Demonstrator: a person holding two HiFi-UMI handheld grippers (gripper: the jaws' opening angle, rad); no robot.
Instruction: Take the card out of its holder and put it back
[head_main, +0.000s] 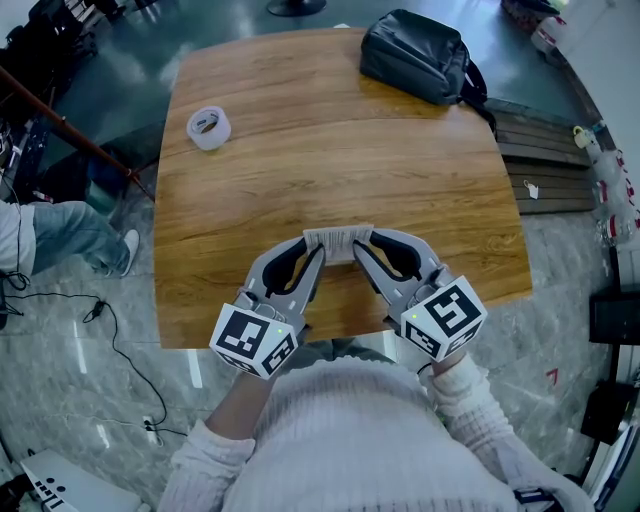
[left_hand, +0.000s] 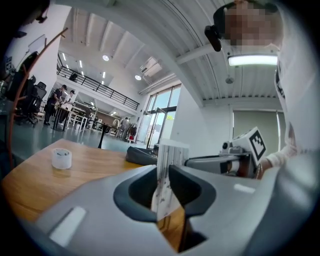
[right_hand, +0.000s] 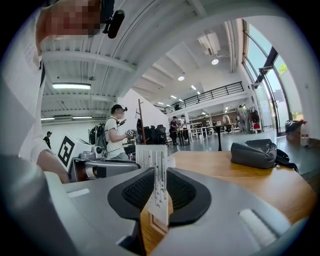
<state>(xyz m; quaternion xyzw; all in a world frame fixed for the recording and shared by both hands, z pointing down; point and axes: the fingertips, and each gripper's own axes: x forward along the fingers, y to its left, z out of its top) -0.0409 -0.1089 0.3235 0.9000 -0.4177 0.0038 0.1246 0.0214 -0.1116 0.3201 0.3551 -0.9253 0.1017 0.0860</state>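
Wooden table (head_main: 330, 130), card (head_main: 338, 238) ends pinched and hidden

Table (head_main: 330, 150) varnished wood, clear grain, soft sheen; floor (head_main: 80, 370) polished stone look, glossy with reflections. Left gripper (head_main: 318, 247) and right gripper (head_main: 360, 247) smooth matt grey plastic, pads (right_hand: 137, 192) black, rubbery, finely dimpled; card (head_main: 338, 238) thin white paper-like sheet, dark streaky print. Bag (head_main: 415, 57) black matt leathery cloth, tape roll (head_main: 208, 128) cloudy translucent plastic, sweater (head_main: 340, 440) white ribbed knit
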